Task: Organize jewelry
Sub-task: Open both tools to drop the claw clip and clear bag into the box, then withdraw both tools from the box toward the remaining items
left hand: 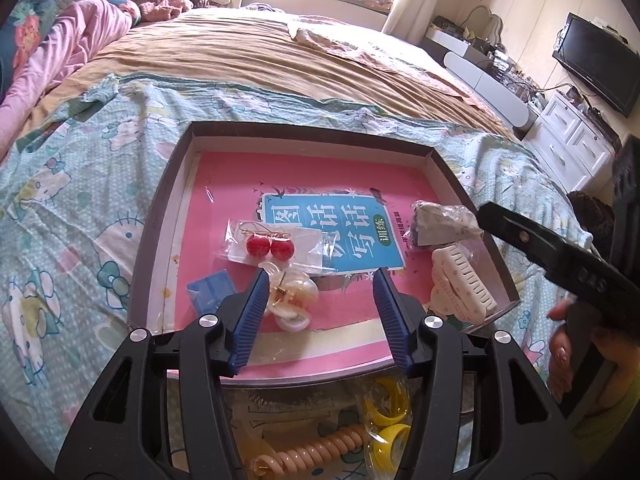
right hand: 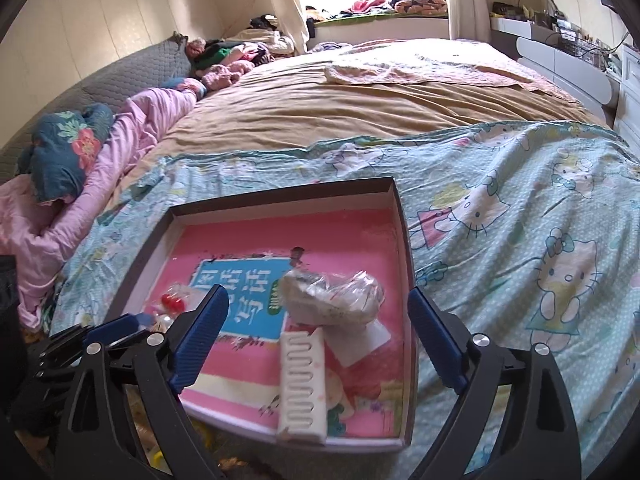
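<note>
A shallow dark-rimmed box (left hand: 168, 184) with a pink book as its floor lies on the bed. In it are bagged red ball earrings (left hand: 269, 249), a translucent cream hair claw (left hand: 289, 298), a white comb clip (left hand: 464, 286), a bagged grey item (left hand: 442, 220) and a small blue card (left hand: 211, 289). My left gripper (left hand: 322, 280) is open above the box's near part, its left finger beside the cream claw. My right gripper (right hand: 316, 300) is open over the box (right hand: 402, 216), with the white clip (right hand: 300, 384) and the bagged item (right hand: 332, 300) between its fingers.
In front of the box, under the left gripper, lie bagged yellow hoops (left hand: 390, 420) and a peach spiral hair tie (left hand: 320, 448). The bed has a Hello Kitty sheet (right hand: 540, 240), a tan blanket (left hand: 260, 52) and pink bedding (right hand: 48, 208). White drawers (left hand: 572, 136) stand at right.
</note>
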Tool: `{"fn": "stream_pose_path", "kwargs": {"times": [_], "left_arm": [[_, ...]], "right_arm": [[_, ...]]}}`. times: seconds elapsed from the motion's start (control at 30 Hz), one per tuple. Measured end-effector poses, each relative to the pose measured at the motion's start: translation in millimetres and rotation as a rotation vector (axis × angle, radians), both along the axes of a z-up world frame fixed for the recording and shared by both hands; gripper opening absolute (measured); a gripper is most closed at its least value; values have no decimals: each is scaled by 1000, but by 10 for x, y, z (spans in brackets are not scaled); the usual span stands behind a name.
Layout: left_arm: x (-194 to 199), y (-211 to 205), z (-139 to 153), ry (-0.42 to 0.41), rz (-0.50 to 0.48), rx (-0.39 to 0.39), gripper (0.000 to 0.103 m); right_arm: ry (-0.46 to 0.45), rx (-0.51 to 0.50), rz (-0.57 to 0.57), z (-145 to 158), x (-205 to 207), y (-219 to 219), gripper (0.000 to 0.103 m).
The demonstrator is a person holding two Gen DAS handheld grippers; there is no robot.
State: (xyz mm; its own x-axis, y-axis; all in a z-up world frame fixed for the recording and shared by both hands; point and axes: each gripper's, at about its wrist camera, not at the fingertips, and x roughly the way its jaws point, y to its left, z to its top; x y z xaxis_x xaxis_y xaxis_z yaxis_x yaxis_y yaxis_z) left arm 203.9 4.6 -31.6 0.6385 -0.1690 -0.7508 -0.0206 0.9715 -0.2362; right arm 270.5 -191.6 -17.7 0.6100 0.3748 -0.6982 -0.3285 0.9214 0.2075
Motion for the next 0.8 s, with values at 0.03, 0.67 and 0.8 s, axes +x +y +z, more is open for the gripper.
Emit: {"fn": "stream_pose_path", "kwargs": {"times": [0.03,0.67,0.8], "left_arm": [[-7,4,15,-3,3,-2,51],[-251,305,445,-94,98,-32,86],[-330,380,533,-112,122,-37,90]], "right_arm": [[-4,6,3,18,-40,-10,91],[-51,59,11,271,-455,-228,92],[-59,65,15,314,-529,-288,92]]}}
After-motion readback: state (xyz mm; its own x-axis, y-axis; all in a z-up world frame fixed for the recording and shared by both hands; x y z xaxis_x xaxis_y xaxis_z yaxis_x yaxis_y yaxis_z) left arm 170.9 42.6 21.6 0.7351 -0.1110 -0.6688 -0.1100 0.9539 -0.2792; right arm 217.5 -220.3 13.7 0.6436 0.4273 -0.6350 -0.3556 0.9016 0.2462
